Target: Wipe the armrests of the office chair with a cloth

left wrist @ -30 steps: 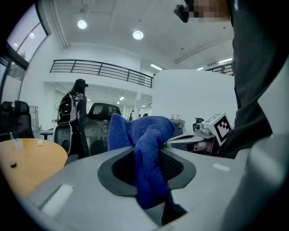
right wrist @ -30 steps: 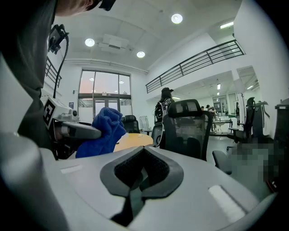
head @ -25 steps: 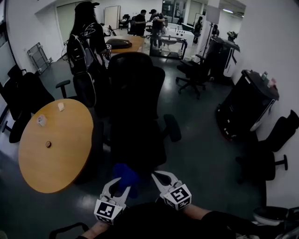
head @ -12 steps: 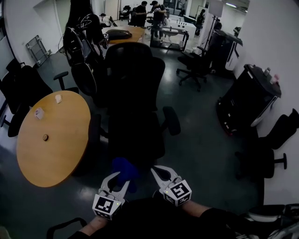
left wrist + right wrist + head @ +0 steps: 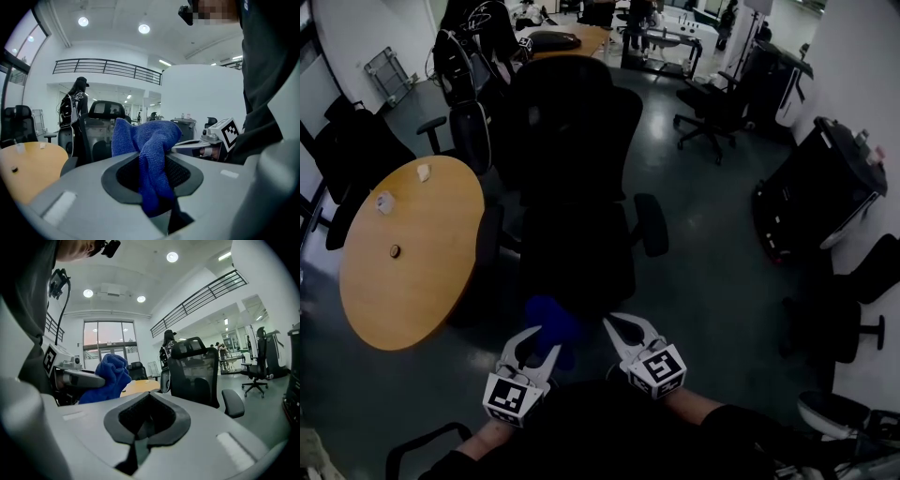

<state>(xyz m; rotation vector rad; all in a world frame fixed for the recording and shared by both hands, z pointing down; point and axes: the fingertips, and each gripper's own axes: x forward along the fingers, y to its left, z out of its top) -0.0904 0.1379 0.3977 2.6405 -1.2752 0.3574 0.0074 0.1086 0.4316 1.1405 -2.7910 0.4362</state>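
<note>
Room: open office, grey floor; round wooden counter stands left of the black office chair.
Cloth: blue, bunched, clamped in my left claw, in front of the chair seat, apart from both armrests.
Right claw: jaws together on nothing, just beside the cloth.
Left gripper view only: cloth runs down between my jaws.

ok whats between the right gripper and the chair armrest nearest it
Only bare floor, by the head view: nothing stands between the right gripper and the armrest, which it is not touching.
</note>
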